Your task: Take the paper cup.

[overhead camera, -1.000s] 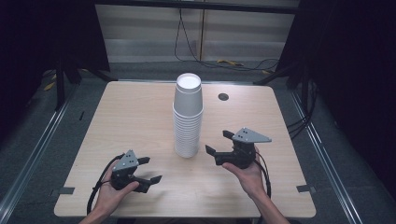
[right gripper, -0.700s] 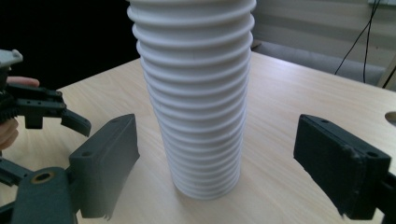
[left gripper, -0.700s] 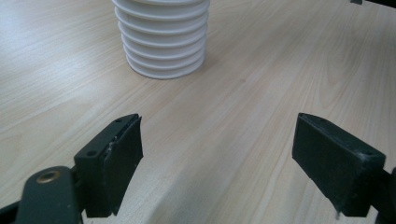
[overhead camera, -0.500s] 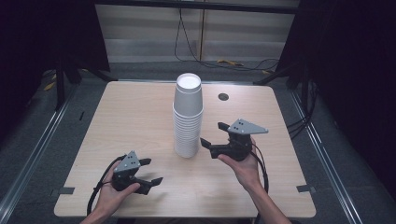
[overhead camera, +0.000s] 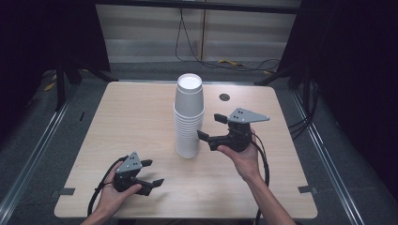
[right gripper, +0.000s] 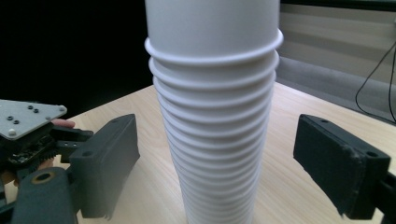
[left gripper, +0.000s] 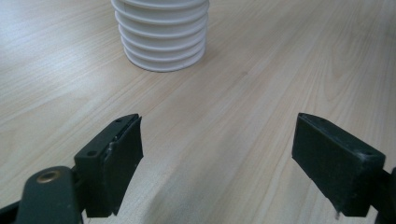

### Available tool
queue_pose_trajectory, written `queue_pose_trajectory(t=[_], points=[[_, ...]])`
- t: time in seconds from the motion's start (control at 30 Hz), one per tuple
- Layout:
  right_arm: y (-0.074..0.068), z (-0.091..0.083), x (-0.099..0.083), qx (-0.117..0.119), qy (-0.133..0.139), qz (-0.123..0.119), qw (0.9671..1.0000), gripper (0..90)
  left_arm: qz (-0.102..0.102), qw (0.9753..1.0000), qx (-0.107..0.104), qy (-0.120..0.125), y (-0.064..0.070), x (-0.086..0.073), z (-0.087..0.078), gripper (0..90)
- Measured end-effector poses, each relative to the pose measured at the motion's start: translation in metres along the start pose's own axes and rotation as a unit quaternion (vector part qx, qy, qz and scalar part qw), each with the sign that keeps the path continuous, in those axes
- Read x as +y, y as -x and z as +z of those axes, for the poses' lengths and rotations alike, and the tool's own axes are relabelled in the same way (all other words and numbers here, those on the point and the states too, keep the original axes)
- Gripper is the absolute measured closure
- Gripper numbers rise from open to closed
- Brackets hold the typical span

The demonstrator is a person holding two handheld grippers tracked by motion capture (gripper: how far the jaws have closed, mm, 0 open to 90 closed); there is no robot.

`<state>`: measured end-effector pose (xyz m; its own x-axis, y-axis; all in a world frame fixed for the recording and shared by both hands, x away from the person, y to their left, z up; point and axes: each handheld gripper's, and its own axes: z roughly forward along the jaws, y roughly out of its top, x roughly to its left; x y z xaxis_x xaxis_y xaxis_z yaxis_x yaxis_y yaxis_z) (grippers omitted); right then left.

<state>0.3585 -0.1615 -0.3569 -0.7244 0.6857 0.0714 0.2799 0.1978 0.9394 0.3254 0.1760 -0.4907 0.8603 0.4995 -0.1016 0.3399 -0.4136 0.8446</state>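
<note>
A tall stack of upturned white paper cups (overhead camera: pixel 188 117) stands in the middle of the wooden table (overhead camera: pixel 131 117). My right gripper (overhead camera: pixel 210 127) is open just right of the stack, lifted off the table, with its jaws pointed at the stack's lower half. In the right gripper view the stack (right gripper: pixel 215 93) rises between the spread jaws of the right gripper (right gripper: pixel 215 175), touching neither. My left gripper (overhead camera: pixel 152 172) rests open near the front left edge. In the left gripper view the stack's base (left gripper: pixel 163 42) lies well ahead of the left gripper (left gripper: pixel 217 154), with bare wood between the jaws.
A small dark round disc (overhead camera: pixel 224 97) sits on the table behind the right gripper. Metal rails (overhead camera: pixel 37 154) run along the floor on both sides, and cables (overhead camera: pixel 234 63) lie on the floor beyond the far edge. The other hand's gripper (right gripper: pixel 32 123) appears at left in the right gripper view.
The right gripper has moved left and a little forward, closing in on the cup stack until its jaws flank it. The left gripper has stayed put.
</note>
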Motion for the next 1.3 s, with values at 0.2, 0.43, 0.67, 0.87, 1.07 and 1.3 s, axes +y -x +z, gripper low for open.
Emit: queue_pose_trajectory(t=[0.2,0.43,0.67,0.87,1.07,1.3], points=[[-0.003,-0.002,0.017,-0.005,0.03,-0.013,0.9995,14.8,0.001,1.0,0.001,-0.004,-0.001,0.0,0.001,16.2],[-0.003,0.0,0.04,0.008,0.033,-0.027,0.9991,14.3,0.001,1.0,0.0,-0.003,-0.001,-0.001,0.001,16.2],[0.0,0.003,0.056,0.023,0.036,-0.028,0.9987,13.9,-0.001,1.0,0.001,-0.004,-0.001,-0.001,0.001,16.2],[-0.001,0.001,0.074,0.029,0.037,-0.04,0.9981,14.0,-0.009,0.9999,0.005,0.005,-0.003,-0.001,-0.002,16.5],[0.003,0.006,0.089,0.036,0.018,-0.045,0.9982,14.3,-0.008,1.0,0.003,0.003,-0.003,-0.001,-0.002,16.6],[0.003,0.015,0.099,0.037,-0.004,-0.05,0.9981,14.2,-0.006,1.0,0.004,-0.001,-0.003,-0.001,-0.001,16.6]])
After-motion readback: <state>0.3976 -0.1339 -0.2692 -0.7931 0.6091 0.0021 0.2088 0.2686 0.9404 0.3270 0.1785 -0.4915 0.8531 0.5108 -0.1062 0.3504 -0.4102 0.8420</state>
